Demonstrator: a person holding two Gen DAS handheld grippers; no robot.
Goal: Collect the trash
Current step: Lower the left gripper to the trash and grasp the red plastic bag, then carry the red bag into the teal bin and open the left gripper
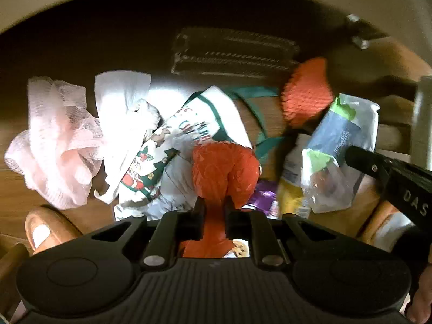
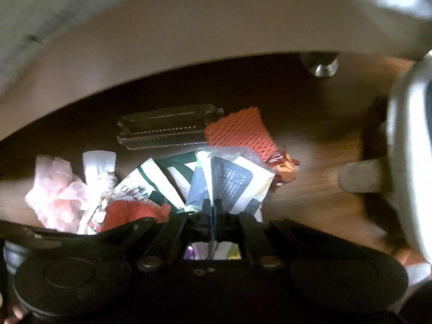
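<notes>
Two claws, both pointing down over a litter pile on a wooden floor (image 1: 16,189).

Left claw (image 1: 213,210): jaws nearly together, pinching a crumpled red plastic bag (image 1: 224,172) by its neck; the bag's bulge hangs just past the fingertips, above the pile.

Right claw (image 2: 212,208): jaws closed flat on the edge of a plastic wrapper (image 2: 235,181), white with a dark printed panel; it also shows at the right of the left view, holding that same wrapper.

One pale cabinet front (image 2: 189,35), curving over the top of both views; the space beneath it is dark.

One black ribbed object (image 1: 232,51), lying under the cabinet edge; too dim to identify.

One printed cloth with green trim (image 1: 194,124), lettering partly covered.

One pink mesh puff (image 1: 54,140), at the left of the pile.

One white paper tissue (image 1: 121,97), between puff and cloth.

One orange foam net (image 1: 305,91), beside the black object.

One purple and one yellow wrapper (image 1: 289,199), blurred, mostly hidden.

One foot (image 1: 46,229), at the lower left edge, cut off.
</notes>
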